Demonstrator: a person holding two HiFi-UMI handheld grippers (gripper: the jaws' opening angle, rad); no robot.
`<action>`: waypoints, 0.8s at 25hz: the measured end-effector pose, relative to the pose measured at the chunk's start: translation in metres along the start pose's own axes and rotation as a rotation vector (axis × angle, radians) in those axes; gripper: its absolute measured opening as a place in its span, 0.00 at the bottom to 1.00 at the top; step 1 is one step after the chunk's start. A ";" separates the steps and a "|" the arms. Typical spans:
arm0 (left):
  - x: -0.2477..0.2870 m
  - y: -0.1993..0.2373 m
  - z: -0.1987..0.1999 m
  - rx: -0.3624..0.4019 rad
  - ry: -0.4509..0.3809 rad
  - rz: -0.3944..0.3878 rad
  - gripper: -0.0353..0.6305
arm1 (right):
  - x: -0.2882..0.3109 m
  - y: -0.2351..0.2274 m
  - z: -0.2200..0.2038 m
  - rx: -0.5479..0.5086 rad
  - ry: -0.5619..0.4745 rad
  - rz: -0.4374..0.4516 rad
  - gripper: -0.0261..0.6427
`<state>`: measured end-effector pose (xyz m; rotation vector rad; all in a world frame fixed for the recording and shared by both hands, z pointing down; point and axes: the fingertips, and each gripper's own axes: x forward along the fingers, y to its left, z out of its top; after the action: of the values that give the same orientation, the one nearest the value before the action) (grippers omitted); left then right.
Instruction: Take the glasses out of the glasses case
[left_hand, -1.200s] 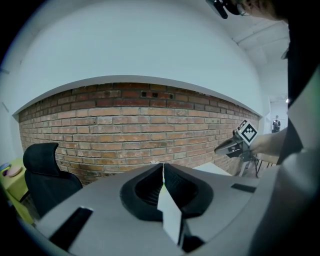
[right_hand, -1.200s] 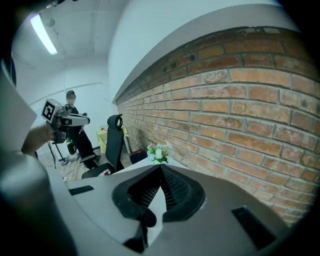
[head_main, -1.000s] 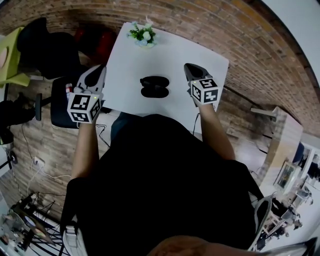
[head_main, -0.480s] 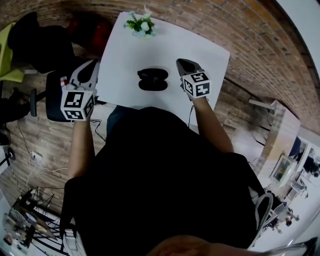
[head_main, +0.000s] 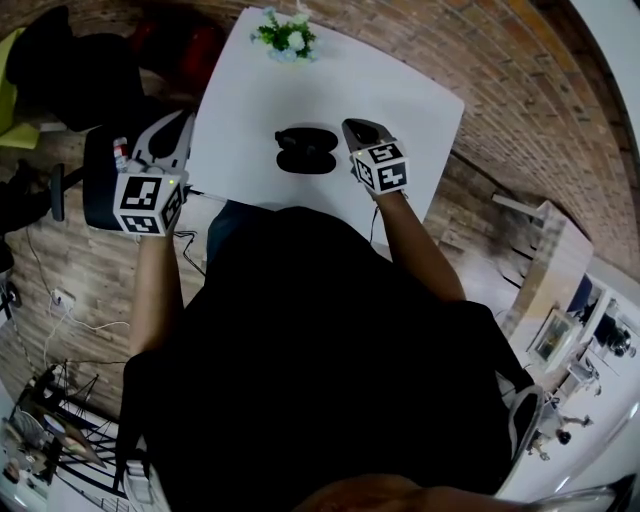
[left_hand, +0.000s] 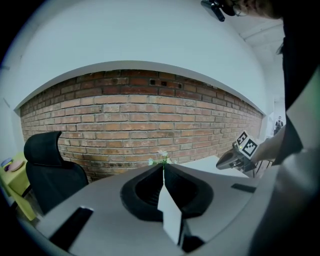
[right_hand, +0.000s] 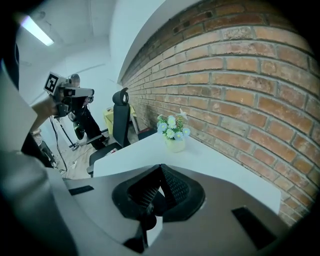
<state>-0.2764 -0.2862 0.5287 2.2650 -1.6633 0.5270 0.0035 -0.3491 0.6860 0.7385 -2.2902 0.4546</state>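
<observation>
The black glasses case (head_main: 306, 150) lies on the white table (head_main: 250, 100), showing as two dark oval halves side by side; no glasses can be made out. My right gripper (head_main: 353, 126) hovers just right of the case with its jaws shut and nothing in them. My left gripper (head_main: 177, 124) hangs off the table's left edge, over a dark chair, also shut and empty. The case is hidden in both gripper views. The right gripper (left_hand: 231, 160) shows in the left gripper view, and the left gripper (right_hand: 80, 93) in the right gripper view.
A small pot of flowers (head_main: 287, 36) stands at the table's far edge, also seen as flowers (right_hand: 173, 131). A black office chair (head_main: 110, 175) sits left of the table. A brick wall (left_hand: 140, 120) runs behind the table.
My right gripper has moved left, closer to the case. My left gripper has drifted left, away from the table edge. Both stayed shut.
</observation>
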 end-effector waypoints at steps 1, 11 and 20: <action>0.001 0.002 -0.002 -0.003 0.002 0.001 0.07 | 0.003 0.003 -0.004 -0.006 0.013 0.007 0.06; 0.006 0.008 -0.014 -0.021 0.007 -0.006 0.07 | 0.034 0.035 -0.039 -0.084 0.125 0.071 0.06; 0.011 0.016 -0.024 -0.045 0.028 -0.013 0.07 | 0.062 0.043 -0.066 -0.120 0.212 0.105 0.06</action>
<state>-0.2916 -0.2903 0.5554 2.2250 -1.6292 0.5108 -0.0275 -0.3065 0.7705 0.4884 -2.1419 0.4189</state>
